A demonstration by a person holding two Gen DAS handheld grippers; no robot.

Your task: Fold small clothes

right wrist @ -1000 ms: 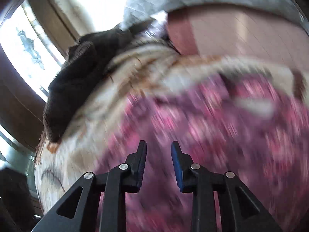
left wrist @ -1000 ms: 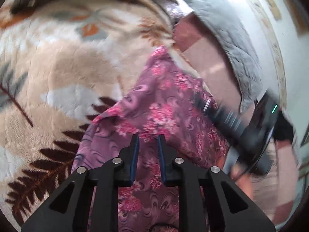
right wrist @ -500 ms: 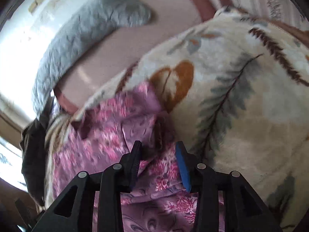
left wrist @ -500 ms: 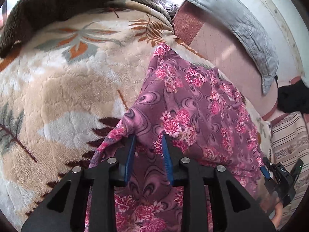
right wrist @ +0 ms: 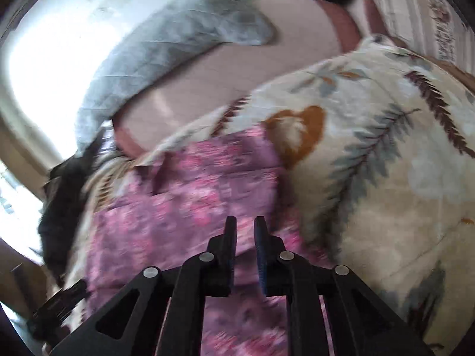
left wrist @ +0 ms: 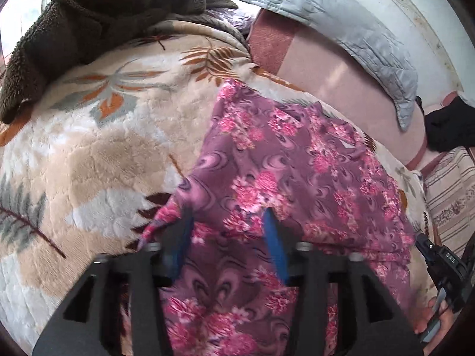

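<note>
A purple garment with pink flowers point(left wrist: 297, 163) lies spread on a beige fleece blanket with a leaf print point(left wrist: 104, 148). My left gripper point(left wrist: 228, 219) hovers over the garment's near left edge. Its jaws are opening wide, with cloth lying below them and neither pad pressing on it. In the blurred right wrist view the garment point(right wrist: 193, 192) fills the lower left. My right gripper point(right wrist: 245, 222) is over the garment's right edge, beside the blanket point(right wrist: 400, 178). Its jaws are closing, with a narrow gap left and pink cloth showing through it. A hand point(left wrist: 439, 320) holds that gripper at the garment's right side.
A dark brown fleece point(left wrist: 89, 14) is heaped at the blanket's far left. A grey quilted pad point(left wrist: 341, 23) lies on a pink sheet point(left wrist: 341, 74) against the white wall. A black item point(left wrist: 448, 127) and striped fabric point(left wrist: 451, 192) lie to the right.
My left jaws have spread from nearly shut to wide and let go of the garment's edge. The right gripper swept across to the garment's right edge, and its jaws have narrowed.
</note>
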